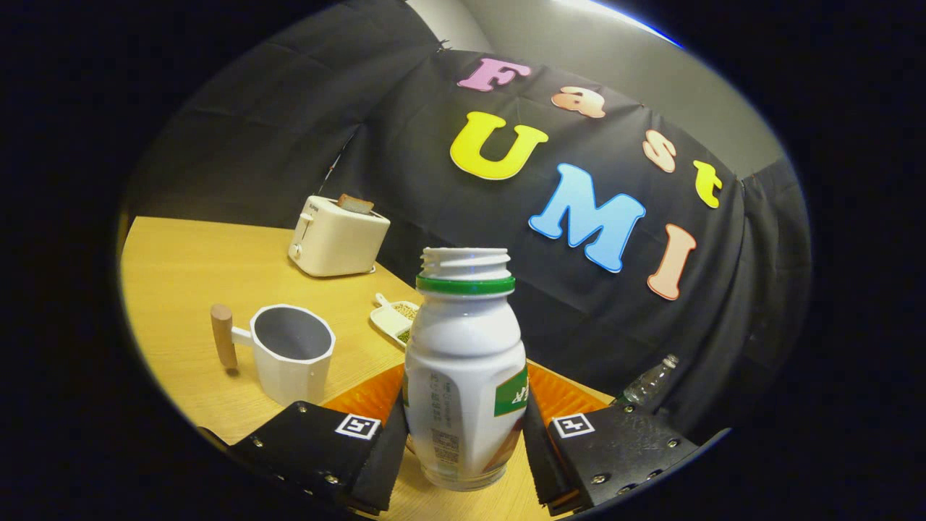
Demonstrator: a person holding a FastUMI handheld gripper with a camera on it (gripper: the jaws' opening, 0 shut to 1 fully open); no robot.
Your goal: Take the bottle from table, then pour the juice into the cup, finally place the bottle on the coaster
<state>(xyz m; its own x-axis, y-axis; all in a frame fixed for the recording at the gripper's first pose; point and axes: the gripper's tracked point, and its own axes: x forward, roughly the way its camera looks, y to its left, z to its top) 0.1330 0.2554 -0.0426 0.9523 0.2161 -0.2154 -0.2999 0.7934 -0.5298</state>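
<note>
I see my gripper (463, 449) clamped on the uncapped bottle (464, 376), both fingers pressing its sides, upright. Behind the bottle lies the orange coaster (365, 398); left of the bottle stands the cup (289, 354); beyond the cup sits a toaster (336, 237).

Bottle (464, 376) betw. gripper (463, 449) fingers, coaster (564, 398) behind; cup (293, 354) left, toaster (338, 236) beyond.

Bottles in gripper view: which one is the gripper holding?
The white bottle with the green neck ring, uncapped, clamped between both fingers of the gripper. The clear bottle lies off beyond the right finger, untouched.
</note>
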